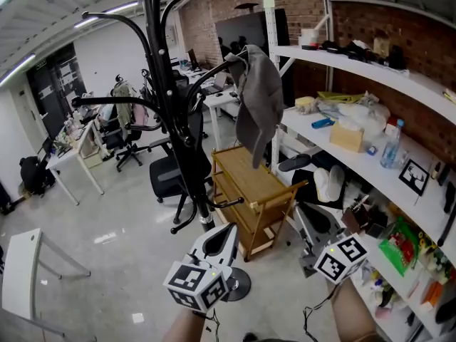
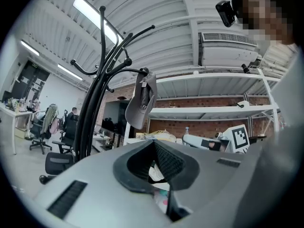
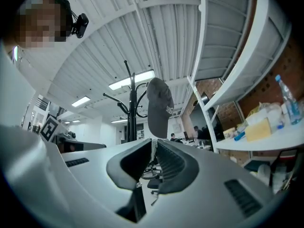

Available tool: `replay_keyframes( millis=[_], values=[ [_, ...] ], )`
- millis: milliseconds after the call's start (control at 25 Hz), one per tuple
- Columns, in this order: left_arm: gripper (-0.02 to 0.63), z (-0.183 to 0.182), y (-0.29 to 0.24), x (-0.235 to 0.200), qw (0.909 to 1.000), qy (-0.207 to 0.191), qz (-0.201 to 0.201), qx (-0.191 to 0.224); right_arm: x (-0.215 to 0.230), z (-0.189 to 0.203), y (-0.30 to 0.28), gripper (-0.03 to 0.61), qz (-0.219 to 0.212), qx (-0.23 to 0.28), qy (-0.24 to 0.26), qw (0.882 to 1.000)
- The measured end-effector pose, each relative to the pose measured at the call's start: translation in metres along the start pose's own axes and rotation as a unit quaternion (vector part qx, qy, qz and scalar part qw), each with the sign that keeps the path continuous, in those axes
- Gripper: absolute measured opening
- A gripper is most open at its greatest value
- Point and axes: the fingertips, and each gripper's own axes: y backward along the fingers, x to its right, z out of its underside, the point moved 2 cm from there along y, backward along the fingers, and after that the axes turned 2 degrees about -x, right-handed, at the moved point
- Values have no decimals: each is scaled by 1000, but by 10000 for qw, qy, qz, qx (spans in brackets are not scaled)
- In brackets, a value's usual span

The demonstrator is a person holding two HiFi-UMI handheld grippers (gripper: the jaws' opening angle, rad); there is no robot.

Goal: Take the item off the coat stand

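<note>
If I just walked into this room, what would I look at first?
A tall black coat stand with curly arms fills the middle of the room. A grey cap hangs from one arm on its right, next to the white shelves. Down low, the left gripper and right gripper point up towards the cap, both shut and empty.

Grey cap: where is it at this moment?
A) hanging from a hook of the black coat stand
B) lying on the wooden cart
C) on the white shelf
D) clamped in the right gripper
A: the grey cap hangs from an upper hook of the coat stand, above the wooden cart.
</note>
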Motion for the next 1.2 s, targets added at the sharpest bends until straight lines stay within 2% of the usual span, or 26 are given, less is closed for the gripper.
replay_keyframes(
  millis=[160, 240, 560, 800, 1200],
  values=[
    [8, -11, -8, -13, 9999, -85, 86, 50, 12, -20, -13, 18, 138, 136, 117, 9997],
    [8, -14, -11, -20, 9998, -99, 127, 87, 14, -26, -19, 43, 180, 217, 154, 9995],
    [8, -22, -25, -33, 9990, -275, 304, 153, 5, -16, -38, 84, 183, 185, 159, 9995],
    [8, -27, -44, -40, 9992, -301, 227, 152, 27, -30, -50, 142, 331, 247, 314, 9987],
    [8, -52, -89, -37, 9984, -366, 33, 419, 58, -73, -84, 175, -187, 503, 332, 9980]
  ],
)
